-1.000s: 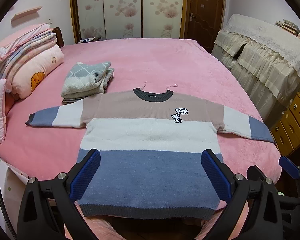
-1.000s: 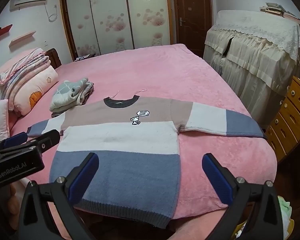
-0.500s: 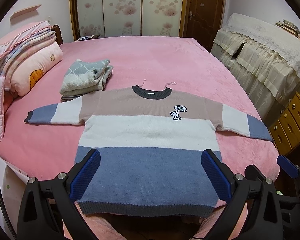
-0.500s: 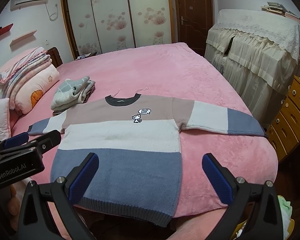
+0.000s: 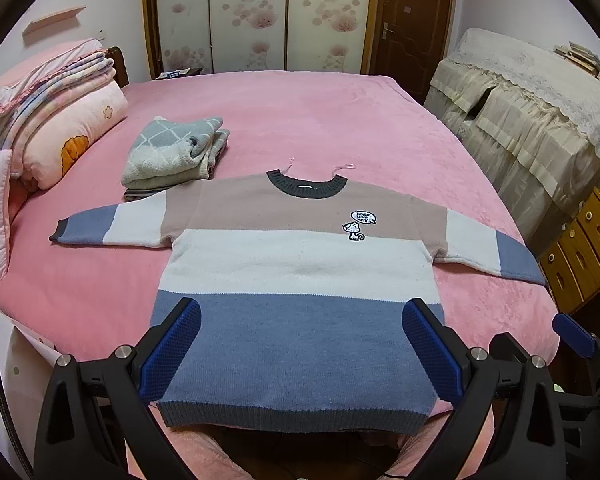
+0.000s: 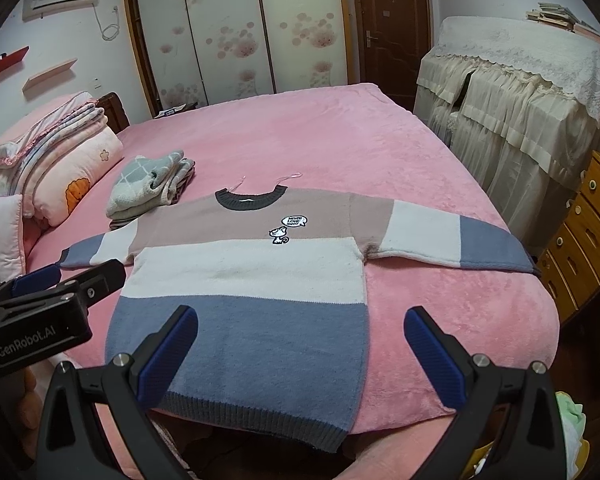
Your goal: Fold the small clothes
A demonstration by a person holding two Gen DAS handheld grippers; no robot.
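The left gripper (image 5: 300, 344) has its blue ribbed fingers (image 5: 172, 344) spread wide apart, holding nothing, above the blue lower band of a striped knitted child's sweater (image 5: 300, 264) in beige, white and slate blue with a dark grey collar and hem. The right gripper (image 6: 300, 344) is likewise wide apart and empty; its left finger hangs over the sweater's blue band, its right finger over bare pink bedcover just beside the garment's right edge.

The sweater lies flat, front up, near the foot edge of the pink plush bed (image 5: 308, 112), both sleeves stretched out sideways. A small white cartoon patch (image 5: 358, 226) sits on the chest. Beyond the left sleeve lies a folded pile of grey-and-white checked clothes (image 5: 172, 152), touching or just overlapped by the sleeve's shoulder; which, I cannot tell. Stacked pink quilts and pillows (image 5: 56, 120) sit at the bed's head.

Judging by the flat, unfolded layout, the folding of this garment has not yet begun; this looks like the approach before the first grasp. The next move probably calls for each gripper to go out to a sleeve or side edge, pinch the knit without dragging the plush cover, and carry it inward.

The hem hangs slightly over the bed's edge, and what lies beneath it is in shadow. The right sleeve's cuff is hard to make out in either view.
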